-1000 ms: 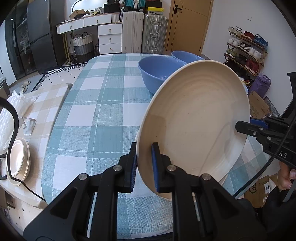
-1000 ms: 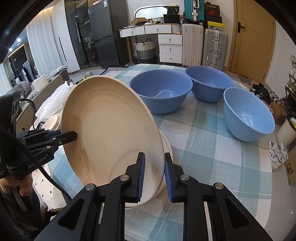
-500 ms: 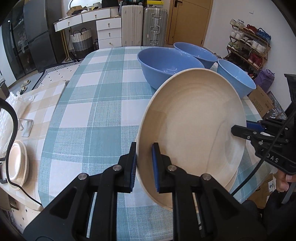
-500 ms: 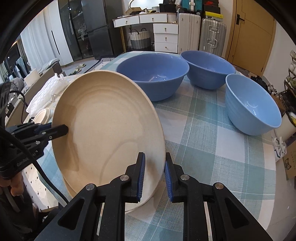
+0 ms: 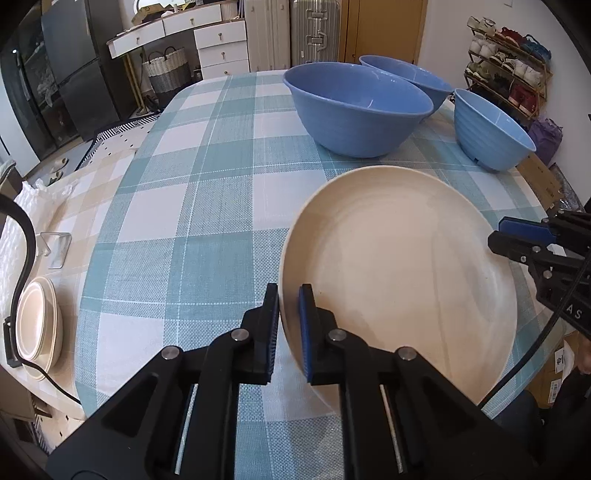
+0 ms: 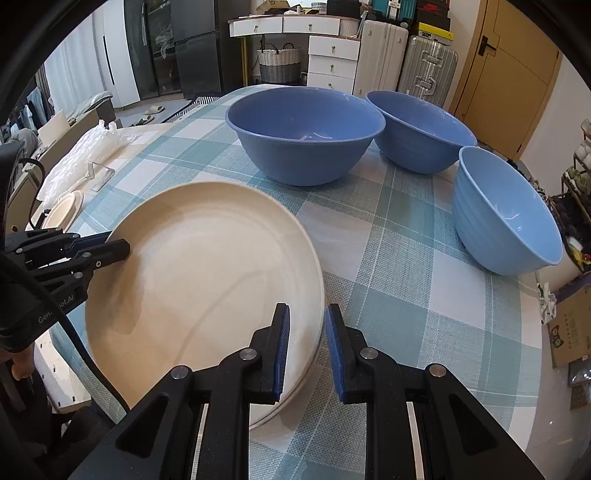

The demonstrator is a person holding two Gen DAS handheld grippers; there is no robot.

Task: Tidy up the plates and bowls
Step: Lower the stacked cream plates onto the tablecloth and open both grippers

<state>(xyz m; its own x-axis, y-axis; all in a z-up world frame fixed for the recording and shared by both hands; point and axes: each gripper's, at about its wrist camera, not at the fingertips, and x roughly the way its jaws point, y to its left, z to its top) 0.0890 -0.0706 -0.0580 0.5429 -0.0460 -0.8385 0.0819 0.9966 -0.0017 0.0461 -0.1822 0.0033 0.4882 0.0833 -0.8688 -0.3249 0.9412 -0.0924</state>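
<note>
Cream plate [image 5: 402, 280] rim between both claws | left claw [image 5: 289, 328] clamped on it | right claw [image 6: 306, 347] clamped opposite

Silver suitcase [image 5: 314, 27] beside white drawers [image 5: 221, 48]

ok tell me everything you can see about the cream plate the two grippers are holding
The cream plate is round, shallow and matte, with faint concentric rings and a raised rim. It is tilted, low over the checked tablecloth, on another cream plate beneath it. The left gripper and right gripper clamp opposite edges. It looks empty and clean.
</note>
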